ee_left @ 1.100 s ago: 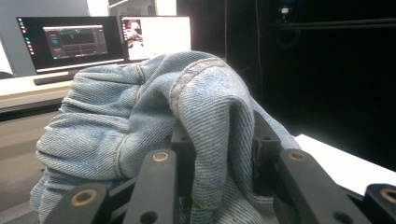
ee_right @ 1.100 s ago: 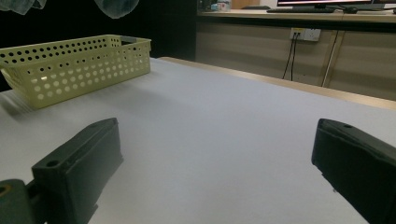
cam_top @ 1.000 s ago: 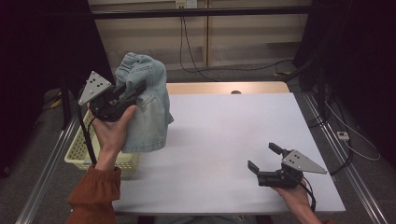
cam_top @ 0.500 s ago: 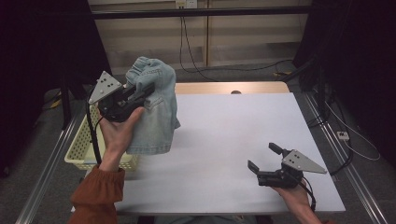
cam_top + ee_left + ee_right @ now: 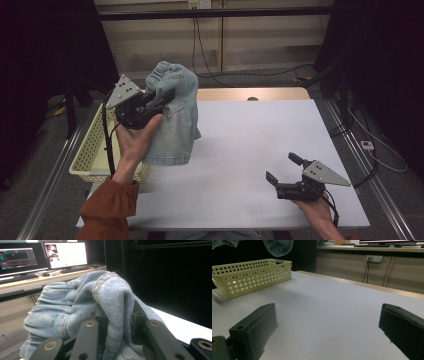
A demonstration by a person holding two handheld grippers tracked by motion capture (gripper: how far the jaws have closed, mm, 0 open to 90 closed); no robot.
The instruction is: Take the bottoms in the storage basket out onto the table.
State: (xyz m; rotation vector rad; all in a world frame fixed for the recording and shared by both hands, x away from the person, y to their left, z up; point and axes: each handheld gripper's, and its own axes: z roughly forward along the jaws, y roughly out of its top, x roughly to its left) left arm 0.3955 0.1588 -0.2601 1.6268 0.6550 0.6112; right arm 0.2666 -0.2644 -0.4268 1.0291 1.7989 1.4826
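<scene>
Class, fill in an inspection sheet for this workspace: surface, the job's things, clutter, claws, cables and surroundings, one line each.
Surface: white table, bare in the middle.
Job's things: denim garment held up above the table's left edge; yellow basket beside that edge.
Clutter: nothing seen.
Claws: left claw shut on the denim garment; right claw open, low over the table, nothing in it.
Cables: black leads hang down the back wall; more lie on the floor at right.
Surroundings: monitors on a desk, dark curtains.

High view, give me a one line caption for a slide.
Left gripper lifts a bunched denim garment beside the yellow basket while the right gripper rests open on the white table.
</scene>
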